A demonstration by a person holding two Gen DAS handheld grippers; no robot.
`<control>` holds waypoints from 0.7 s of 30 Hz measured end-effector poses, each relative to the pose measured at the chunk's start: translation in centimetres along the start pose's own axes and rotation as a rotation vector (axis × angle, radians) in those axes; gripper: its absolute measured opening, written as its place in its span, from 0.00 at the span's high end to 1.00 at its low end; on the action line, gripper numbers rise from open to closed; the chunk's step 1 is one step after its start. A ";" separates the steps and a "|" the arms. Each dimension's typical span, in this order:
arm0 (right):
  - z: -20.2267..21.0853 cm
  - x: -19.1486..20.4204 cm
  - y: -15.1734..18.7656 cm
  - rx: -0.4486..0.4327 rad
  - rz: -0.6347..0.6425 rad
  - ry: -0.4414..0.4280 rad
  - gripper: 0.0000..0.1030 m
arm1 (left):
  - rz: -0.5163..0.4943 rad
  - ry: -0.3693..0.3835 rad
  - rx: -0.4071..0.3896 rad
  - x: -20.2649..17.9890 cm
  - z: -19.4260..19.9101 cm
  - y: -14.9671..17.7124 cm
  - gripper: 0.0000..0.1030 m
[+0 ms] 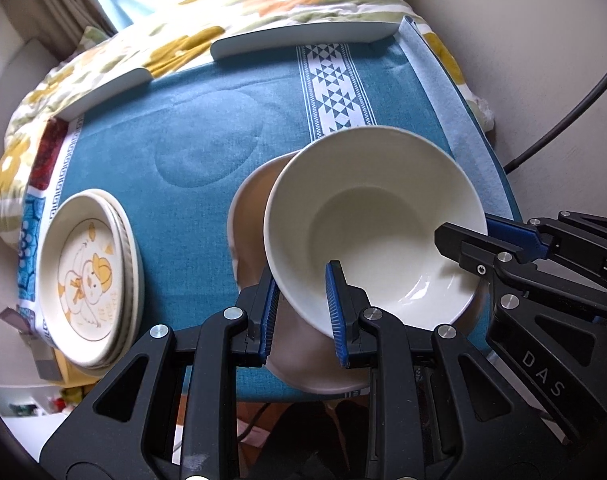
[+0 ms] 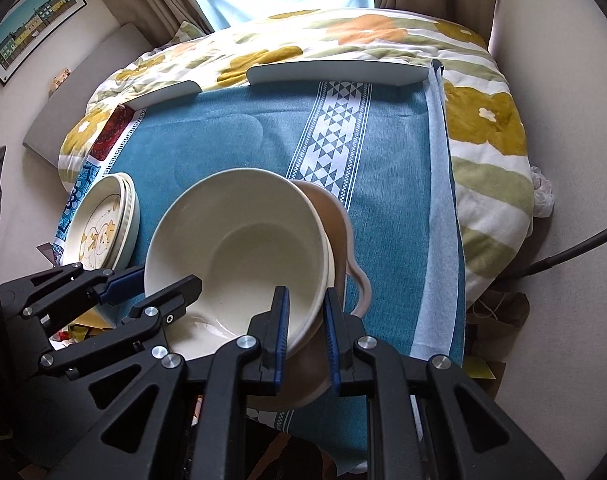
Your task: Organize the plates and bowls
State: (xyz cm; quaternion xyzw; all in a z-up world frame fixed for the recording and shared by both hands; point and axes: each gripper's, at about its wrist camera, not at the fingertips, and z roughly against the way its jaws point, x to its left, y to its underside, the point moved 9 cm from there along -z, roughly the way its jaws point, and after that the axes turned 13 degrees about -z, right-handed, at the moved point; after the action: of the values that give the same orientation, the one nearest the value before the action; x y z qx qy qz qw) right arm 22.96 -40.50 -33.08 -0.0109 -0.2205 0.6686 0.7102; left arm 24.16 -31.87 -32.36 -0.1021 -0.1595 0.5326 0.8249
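Note:
A cream bowl (image 1: 375, 216) sits tilted inside a tan bowl (image 1: 255, 216) near the table's front edge. My left gripper (image 1: 303, 312) straddles the cream bowl's near-left rim, one finger inside and one outside. My right gripper (image 2: 307, 332) straddles the right rim of the same cream bowl (image 2: 239, 240), with the tan bowl (image 2: 335, 216) under it. Whether either pair of pads presses the rim is unclear. A stack of cream plates with a duck picture (image 1: 89, 280) lies at the left; it also shows in the right wrist view (image 2: 103, 228).
The table has a teal cloth (image 1: 175, 128) with a white patterned stripe (image 1: 335, 84). A floral quilt (image 2: 383, 36) lies beyond the far edge. White curved rails (image 1: 303, 36) stand along the far edge. A black cable (image 1: 563, 120) hangs at the right.

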 end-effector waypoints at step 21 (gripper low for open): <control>4.9 -1.1 -2.9 -0.100 -0.018 -0.077 0.84 | 0.055 0.008 -0.161 3.5 5.7 -2.1 0.78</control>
State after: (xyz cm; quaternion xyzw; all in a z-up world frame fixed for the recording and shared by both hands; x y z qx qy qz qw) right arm 24.10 -43.22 -28.10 -0.0187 -0.2807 0.6502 0.7058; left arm 25.17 -29.55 -25.80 -0.1747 -0.1957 0.5401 0.7997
